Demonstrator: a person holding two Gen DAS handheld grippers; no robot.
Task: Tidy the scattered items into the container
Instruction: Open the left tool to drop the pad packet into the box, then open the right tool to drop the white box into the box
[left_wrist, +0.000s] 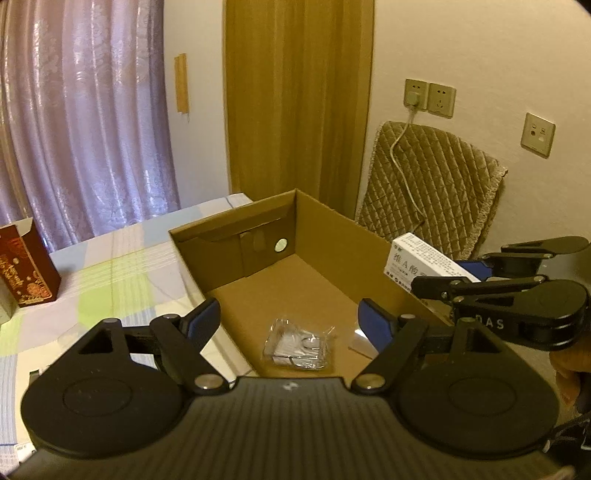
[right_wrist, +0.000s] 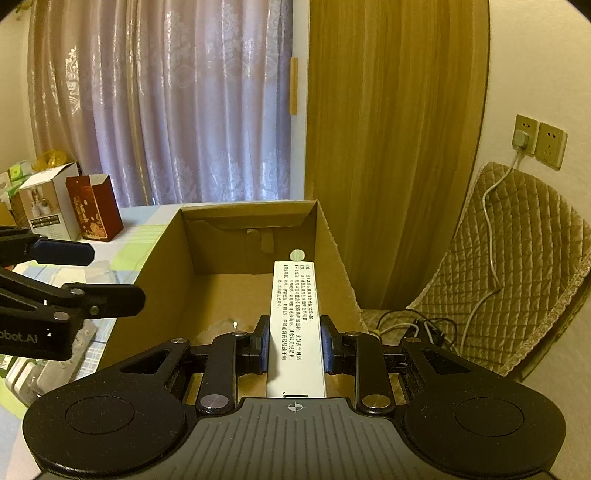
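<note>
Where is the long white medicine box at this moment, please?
The white medicine box is clamped in the right gripper, held over the open cardboard box near its right wall; the left wrist view shows it at that rim.

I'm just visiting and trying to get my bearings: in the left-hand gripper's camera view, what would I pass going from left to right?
Dark red box → checked tablecloth → cardboard box → clear plastic packet inside it → white carton held by the right gripper → quilted chair cover → wall socket.
</note>
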